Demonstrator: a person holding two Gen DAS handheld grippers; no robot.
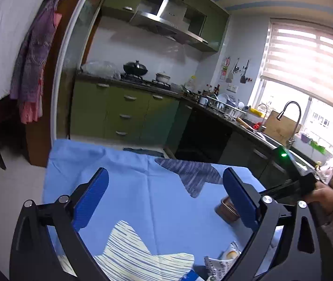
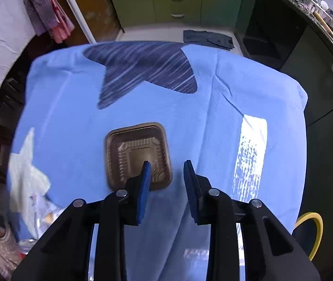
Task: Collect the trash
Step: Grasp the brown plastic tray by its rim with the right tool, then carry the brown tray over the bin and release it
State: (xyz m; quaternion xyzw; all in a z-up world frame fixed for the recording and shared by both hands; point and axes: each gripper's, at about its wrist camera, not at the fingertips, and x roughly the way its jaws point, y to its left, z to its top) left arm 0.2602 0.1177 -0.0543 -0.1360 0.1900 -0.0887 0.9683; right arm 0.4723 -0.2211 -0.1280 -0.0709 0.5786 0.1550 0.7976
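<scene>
Trash lies scattered on a desk [image 2: 271, 89] draped in a blue cloth: a brown plastic tray [image 2: 138, 154] sits flat near the middle, and crumpled printed wrappers [image 1: 222, 264] lie at the near edge, close to the person's sleeve. The right hand-held gripper [image 2: 166, 164] points steeply down over the tray's near right corner, its jaws narrowed but with a clear gap and nothing between them; one finger overlaps the tray's rim, which suggests it is lining up to pinch that raised edge, the easiest hold on a thin, flat tray. The left hand-held gripper [image 1: 165, 180] is spread wide and empty, aimed almost level across the cloth, probably kept ready for the wrappers below it. A yellow-rimmed bin [image 2: 311, 231] stands beside the desk.
</scene>
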